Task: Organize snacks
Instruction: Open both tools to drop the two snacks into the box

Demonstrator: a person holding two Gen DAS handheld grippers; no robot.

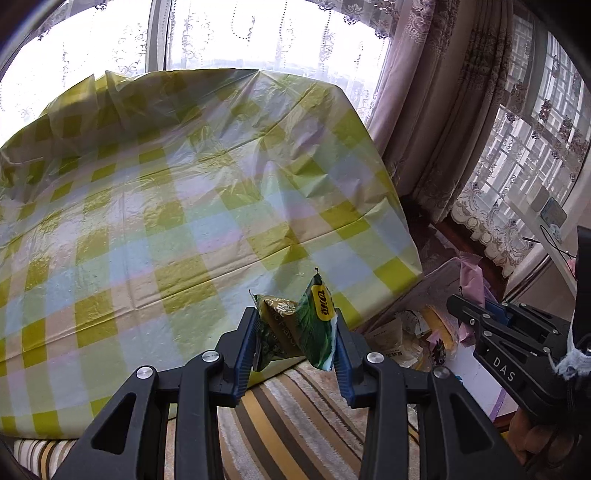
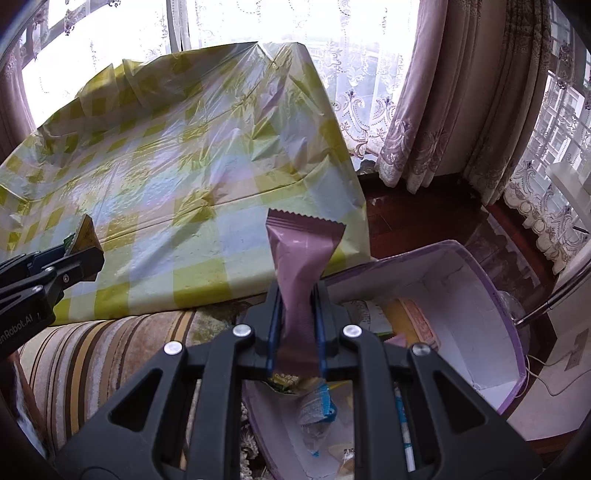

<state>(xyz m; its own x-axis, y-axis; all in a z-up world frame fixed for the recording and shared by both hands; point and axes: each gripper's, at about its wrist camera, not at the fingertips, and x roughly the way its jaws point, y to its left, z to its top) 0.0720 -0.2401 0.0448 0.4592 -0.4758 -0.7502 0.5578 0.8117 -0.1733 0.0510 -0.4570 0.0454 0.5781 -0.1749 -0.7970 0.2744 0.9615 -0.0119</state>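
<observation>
Green snack packet crumpled between the blue pads of the left claw, jaws closed on it, held in the air above a striped cushion at the near edge of the worktop. Mauve snack wrapper stands upright in the right claw, jaws narrowed tight on its lower half, zigzag seal uppermost. Directly below the right claw: white box with purple rim, open, several packets lying loose inside. Striped cushion runs left of the box, touching it. Beyond, the worktop carries a yellow-green and pale-blue checked plastic cloth, creased and glossy, nothing else lying on it. Dark wooden floor to its right. Farthest: mauve curtains, white lace sheers, bright windows behind.
</observation>
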